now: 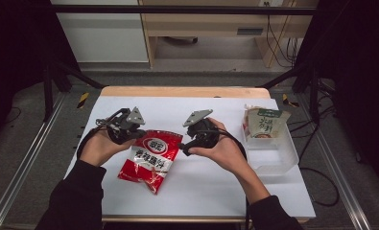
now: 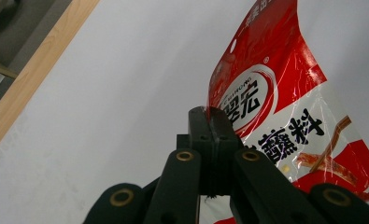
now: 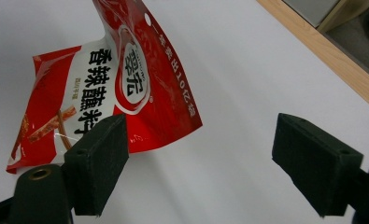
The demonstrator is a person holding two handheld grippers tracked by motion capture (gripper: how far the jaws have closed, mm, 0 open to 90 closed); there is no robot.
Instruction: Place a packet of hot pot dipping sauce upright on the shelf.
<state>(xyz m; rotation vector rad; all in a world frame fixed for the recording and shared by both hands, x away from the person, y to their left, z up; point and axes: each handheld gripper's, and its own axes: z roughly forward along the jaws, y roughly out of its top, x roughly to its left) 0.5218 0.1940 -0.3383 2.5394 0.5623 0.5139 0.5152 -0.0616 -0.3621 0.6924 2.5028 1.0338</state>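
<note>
A white table [image 1: 216, 191] with a wooden far edge stood on grey floor between dark frames. The left gripper [image 2: 209, 122] was clenched on the upper edge of a red packet [image 1: 150, 160] lying mid-table. The right gripper [image 3: 198, 158] hung released beside it. A clear tub [image 1: 279, 158] sat right.

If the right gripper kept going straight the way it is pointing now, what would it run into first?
Probably the white table: the right gripper has open jaws framing bare tabletop, with the red packet off to one side of that line. Depth is uncertain.
</note>
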